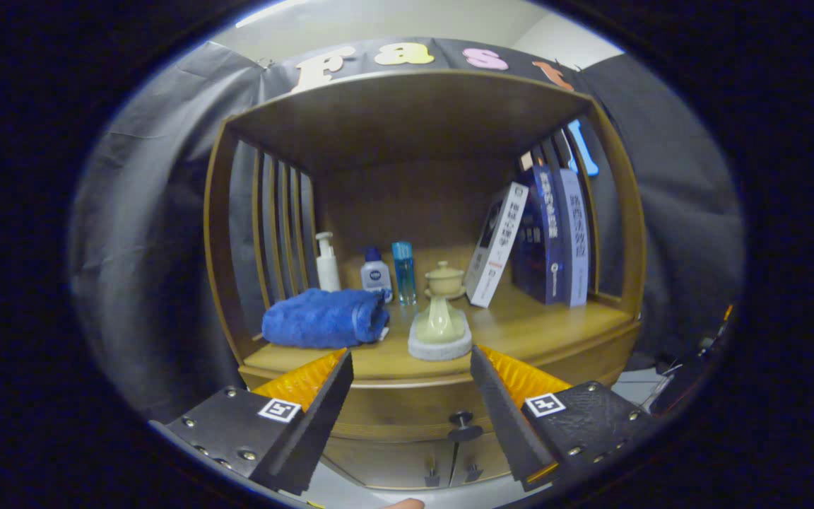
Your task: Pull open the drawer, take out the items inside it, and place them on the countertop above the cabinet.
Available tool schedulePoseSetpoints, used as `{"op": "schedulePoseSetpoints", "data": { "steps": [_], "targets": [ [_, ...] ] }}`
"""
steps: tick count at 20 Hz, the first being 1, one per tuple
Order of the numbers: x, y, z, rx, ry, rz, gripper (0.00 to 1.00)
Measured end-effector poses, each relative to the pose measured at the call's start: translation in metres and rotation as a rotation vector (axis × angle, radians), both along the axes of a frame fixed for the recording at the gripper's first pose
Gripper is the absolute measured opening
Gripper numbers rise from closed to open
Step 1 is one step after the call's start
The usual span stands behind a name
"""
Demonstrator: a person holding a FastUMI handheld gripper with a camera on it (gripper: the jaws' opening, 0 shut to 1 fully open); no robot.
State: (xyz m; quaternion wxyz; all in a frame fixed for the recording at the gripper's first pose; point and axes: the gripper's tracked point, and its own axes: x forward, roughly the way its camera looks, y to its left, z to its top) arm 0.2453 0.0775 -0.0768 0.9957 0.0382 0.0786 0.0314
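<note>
A wooden cabinet stands ahead of me. Its drawer [407,410] is closed, with a small dark knob [462,422] on its front. The knob sits low between my fingers, closer to the right one. My gripper [410,357] is open, with nothing between the fingers, and hangs a short way back from the drawer front. Above the drawer lies the wooden countertop [541,322]. On it rest a folded blue towel [326,318] and a pale ceramic vase on a grey round base [439,329], just beyond my fingertips.
At the back of the countertop stand a white pump bottle [326,263], a small white bottle [376,274], a blue bottle [403,272] and a pale lidded cup [444,279]. Leaning books [541,237] fill the right side. Two lower doors with small handles [453,470] sit under the drawer.
</note>
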Motion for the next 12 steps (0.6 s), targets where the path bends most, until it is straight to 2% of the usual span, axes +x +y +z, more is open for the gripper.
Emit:
{"op": "schedulePoseSetpoints", "data": {
  "steps": [7, 12],
  "targets": [
    [-0.038, -0.014, 0.1, -0.062, -0.152, -0.048, 0.99],
    [-0.076, -0.04, 0.135, -0.11, -0.19, -0.137, 0.99]
  ]
}}
